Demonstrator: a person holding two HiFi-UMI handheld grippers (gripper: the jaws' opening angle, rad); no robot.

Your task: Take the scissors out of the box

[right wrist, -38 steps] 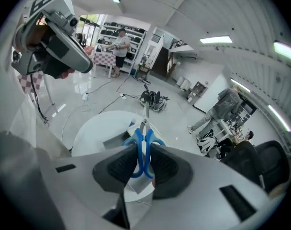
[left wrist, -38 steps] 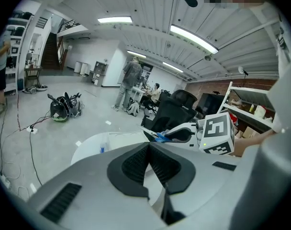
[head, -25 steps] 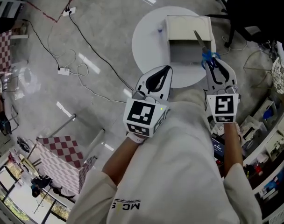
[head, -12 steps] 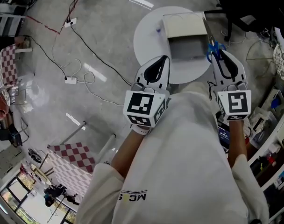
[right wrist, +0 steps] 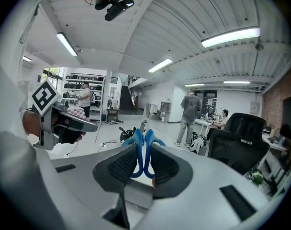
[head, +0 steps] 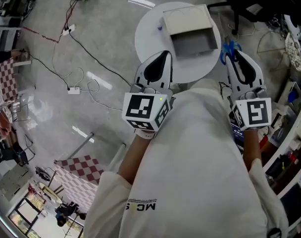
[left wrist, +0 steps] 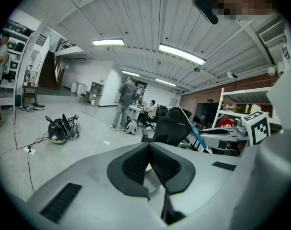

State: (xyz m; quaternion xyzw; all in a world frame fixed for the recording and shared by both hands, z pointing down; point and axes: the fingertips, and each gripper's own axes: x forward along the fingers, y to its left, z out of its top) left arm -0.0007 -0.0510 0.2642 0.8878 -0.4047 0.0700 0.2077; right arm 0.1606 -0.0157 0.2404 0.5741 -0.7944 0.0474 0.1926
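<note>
Head view has the round white table [head: 146,39] at the far side of the scene, with the open box [head: 186,18] standing on it and showing nothing inside from here. Your left gripper [head: 163,57] hangs over the table's near edge, just near of the box; the left gripper view shows its jaws brought together with nothing between them. Your right gripper [head: 234,57] sits off the table's right edge, to the right of the box and a little nearer, and it is clamped on the scissors [head: 228,49]. In the right gripper view the two blue handle loops are pinched side by side between the pads, and the blades run on past the jaw tips, so the long axis follows the gripper and points away from you. The scissors look clear of the box already, so the taking-out seems done. If you mean to set them down, the table lies to the left of that gripper, and the right hand is the one that must carry them there.
</note>
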